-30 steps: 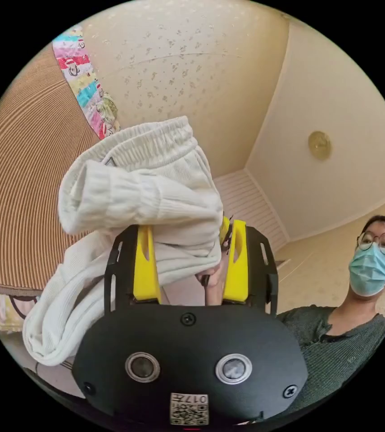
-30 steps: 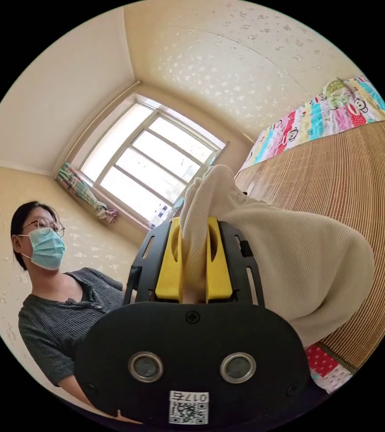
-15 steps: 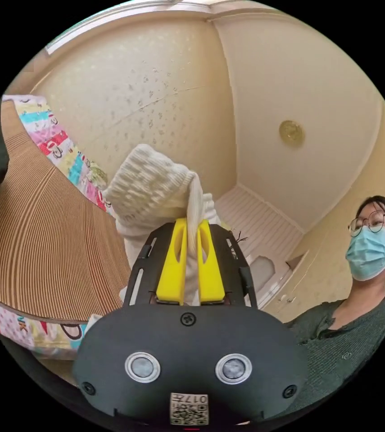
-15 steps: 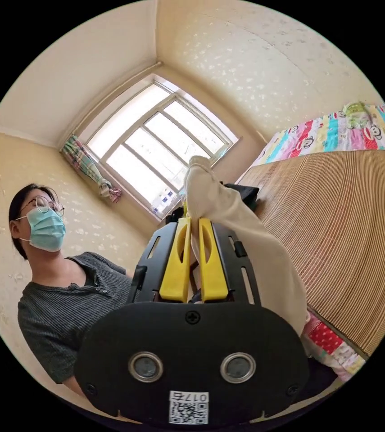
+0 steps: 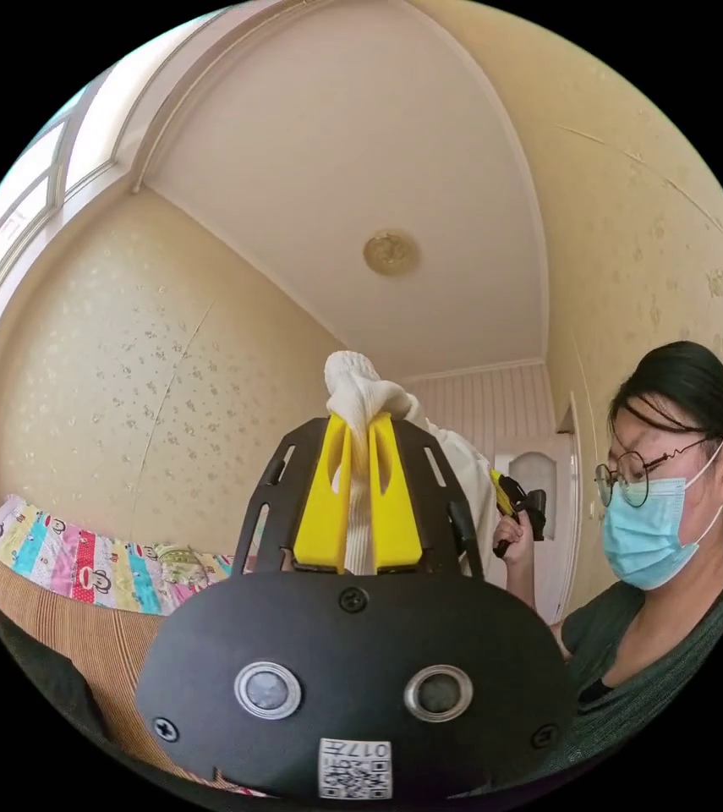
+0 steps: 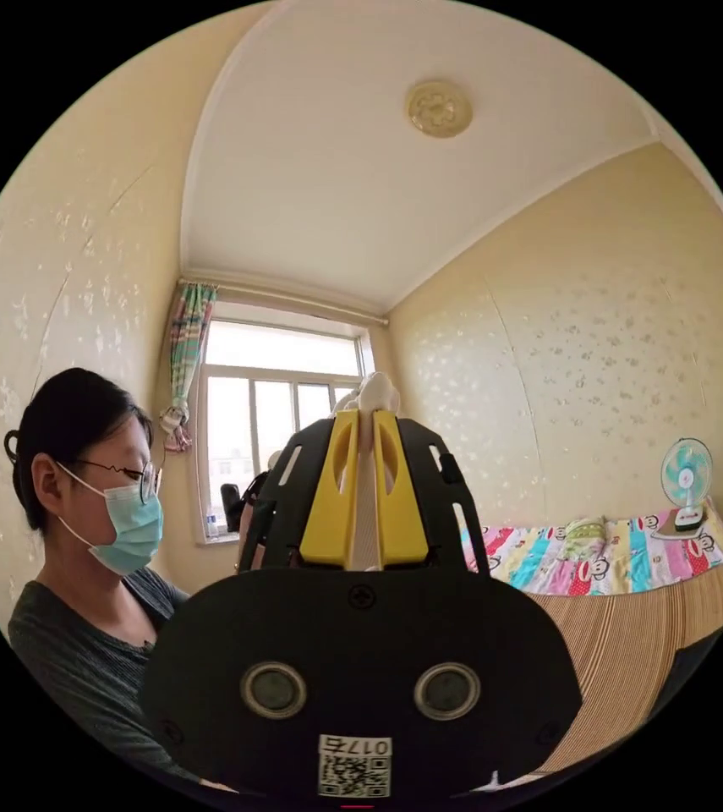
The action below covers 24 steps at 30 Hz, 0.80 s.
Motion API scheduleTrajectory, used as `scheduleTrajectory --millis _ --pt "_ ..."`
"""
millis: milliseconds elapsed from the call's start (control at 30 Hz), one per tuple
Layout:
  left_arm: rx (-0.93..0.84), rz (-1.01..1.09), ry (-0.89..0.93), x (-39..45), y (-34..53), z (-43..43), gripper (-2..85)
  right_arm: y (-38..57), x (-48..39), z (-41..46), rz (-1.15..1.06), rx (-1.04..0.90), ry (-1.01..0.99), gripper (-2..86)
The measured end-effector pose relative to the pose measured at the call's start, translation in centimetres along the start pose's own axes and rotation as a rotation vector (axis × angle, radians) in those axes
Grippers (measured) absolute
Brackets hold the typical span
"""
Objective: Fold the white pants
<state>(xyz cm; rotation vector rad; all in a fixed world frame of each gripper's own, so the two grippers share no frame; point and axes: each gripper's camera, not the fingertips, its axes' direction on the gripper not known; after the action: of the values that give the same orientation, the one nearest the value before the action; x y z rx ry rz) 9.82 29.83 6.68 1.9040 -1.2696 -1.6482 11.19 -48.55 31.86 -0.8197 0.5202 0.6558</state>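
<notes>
In the left gripper view my left gripper is shut on a bunched edge of the white pants, which poke out above the yellow jaws and hang away behind them. The other gripper shows to the right in the person's hand, with white cloth leading to it. In the right gripper view my right gripper is shut on a narrow strip of the white pants; a small tuft shows above the jaws. Both grippers are raised high, near the person's head.
A person in a mask and dark top stands close by. Below lies a bed with a striped woven mat and a colourful cartoon-print sheet. A small fan stands on the bed's far side. A window is behind.
Both grippers have been lifted and tipped up, so the views now show ceiling and walls. The left gripper shut on the pants about a second ago; the cloth now hangs out of sight.
</notes>
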Motion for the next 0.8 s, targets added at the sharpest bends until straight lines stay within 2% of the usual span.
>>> scheduleTrajectory --millis 67,167,267,333,433,467,533,600,700,800 --pt "0.048 0.009 0.01 1.7 0.5 -0.1 3.4 0.4 -2.8 -1.0 -0.051 0.071 0.073 2.4" --pt "0.119 -0.017 -0.01 3.4 3.7 -0.1 3.3 3.0 -4.3 -1.8 -0.006 0.142 0.138 2.4" --pt "0.151 -0.055 -0.069 3.3 7.3 1.2 3.1 6.1 -2.6 -0.6 0.037 0.14 0.182 2.3" --pt "0.115 -0.052 -0.131 2.1 8.3 3.7 3.0 7.7 2.1 2.3 0.125 0.101 0.208 2.3" --pt "0.016 -0.057 -0.198 -3.8 7.3 12.4 2.8 6.9 11.7 9.7 0.202 0.031 0.277 2.3" --pt "-0.021 -0.066 -0.219 -7.7 5.9 18.0 3.1 6.1 14.1 11.9 0.217 0.02 0.292 2.3" --pt "-0.139 -0.115 -0.268 -15.4 3.2 28.1 3.8 2.0 25.8 22.7 0.288 -0.078 0.339 2.6" --pt "-0.391 -0.25 -0.356 -25.5 2.0 38.3 5.9 0.9 33.9 29.8 0.351 -0.114 0.411 3.0" --pt "-0.496 -0.343 -0.448 -30.9 5.8 40.9 7.6 4.0 39.6 36.7 0.393 -0.254 0.639 4.3" --pt "-0.645 -0.284 -0.436 -31.9 13.7 40.4 8.8 10.9 39.0 40.5 0.273 -0.464 0.616 6.6"
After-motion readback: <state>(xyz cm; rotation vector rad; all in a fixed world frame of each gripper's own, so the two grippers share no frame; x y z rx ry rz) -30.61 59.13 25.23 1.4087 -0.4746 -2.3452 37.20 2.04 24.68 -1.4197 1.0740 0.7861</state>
